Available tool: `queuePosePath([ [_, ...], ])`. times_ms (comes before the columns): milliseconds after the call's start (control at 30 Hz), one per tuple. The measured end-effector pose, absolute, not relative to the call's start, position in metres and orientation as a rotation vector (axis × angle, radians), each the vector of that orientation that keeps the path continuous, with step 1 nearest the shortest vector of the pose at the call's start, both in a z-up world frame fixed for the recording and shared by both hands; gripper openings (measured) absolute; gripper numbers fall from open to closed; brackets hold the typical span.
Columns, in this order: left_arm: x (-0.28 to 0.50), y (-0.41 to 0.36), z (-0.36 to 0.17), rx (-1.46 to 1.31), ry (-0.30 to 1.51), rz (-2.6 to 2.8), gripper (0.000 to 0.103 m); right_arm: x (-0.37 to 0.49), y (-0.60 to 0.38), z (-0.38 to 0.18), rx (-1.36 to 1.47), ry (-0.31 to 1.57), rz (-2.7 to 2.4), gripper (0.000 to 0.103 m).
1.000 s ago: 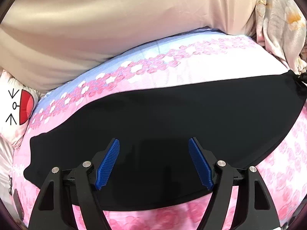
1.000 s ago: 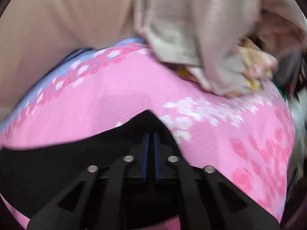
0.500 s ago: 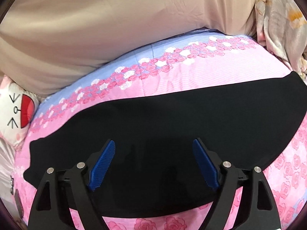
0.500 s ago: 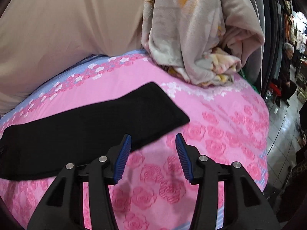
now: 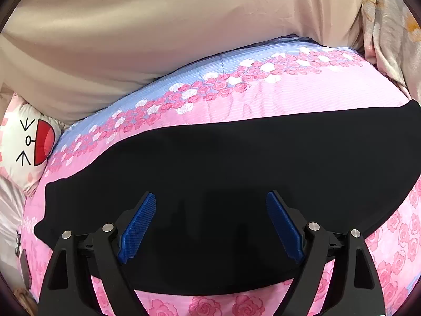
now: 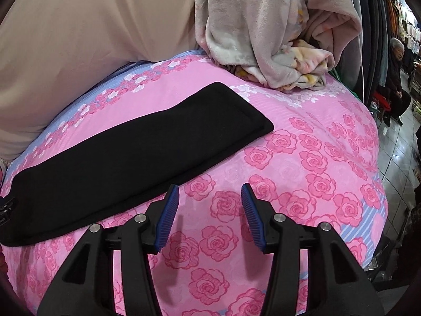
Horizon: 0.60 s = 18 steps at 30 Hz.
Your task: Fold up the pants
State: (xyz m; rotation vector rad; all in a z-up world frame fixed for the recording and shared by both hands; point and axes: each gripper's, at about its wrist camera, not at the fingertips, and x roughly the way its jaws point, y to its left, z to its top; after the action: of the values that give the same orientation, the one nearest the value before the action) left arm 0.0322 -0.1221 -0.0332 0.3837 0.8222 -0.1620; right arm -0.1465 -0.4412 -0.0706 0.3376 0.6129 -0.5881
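Black pants (image 5: 223, 184) lie flat across mid-frame on the pink quilt (image 6: 302, 171). Left gripper (image 5: 210, 226) is opening wide above them, empty; right gripper (image 6: 210, 216) half-open over quilt.

Right gripper (image 6: 210, 196) hovers apart over bedspread (image 6: 302, 163), beside black pants (image 6: 126, 152).

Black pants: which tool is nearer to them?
Left. The left tool hangs over the black pants; the right tool sits off their edge over the pink bedspread.
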Motion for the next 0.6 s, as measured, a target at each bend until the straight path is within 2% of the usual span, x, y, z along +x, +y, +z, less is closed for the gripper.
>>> queuePosePath([
  [100, 0.032, -0.121, -0.034, 0.381, 0.826, -0.157, 0.084, -0.147, -0.440, -0.069, 0.360, 0.606, -0.568, 0.050],
  [167, 0.030, -0.119, -0.035, 0.377, 0.826, -0.156, 0.084, -0.148, -0.443, -0.067, 0.377, 0.592, -0.565, 0.064],
  [600, 0.021, -0.115, -0.037, 0.375, 0.824, -0.149, 0.085, -0.141, -0.509, -0.070, 0.542, 0.597, -0.595, 0.064],
])
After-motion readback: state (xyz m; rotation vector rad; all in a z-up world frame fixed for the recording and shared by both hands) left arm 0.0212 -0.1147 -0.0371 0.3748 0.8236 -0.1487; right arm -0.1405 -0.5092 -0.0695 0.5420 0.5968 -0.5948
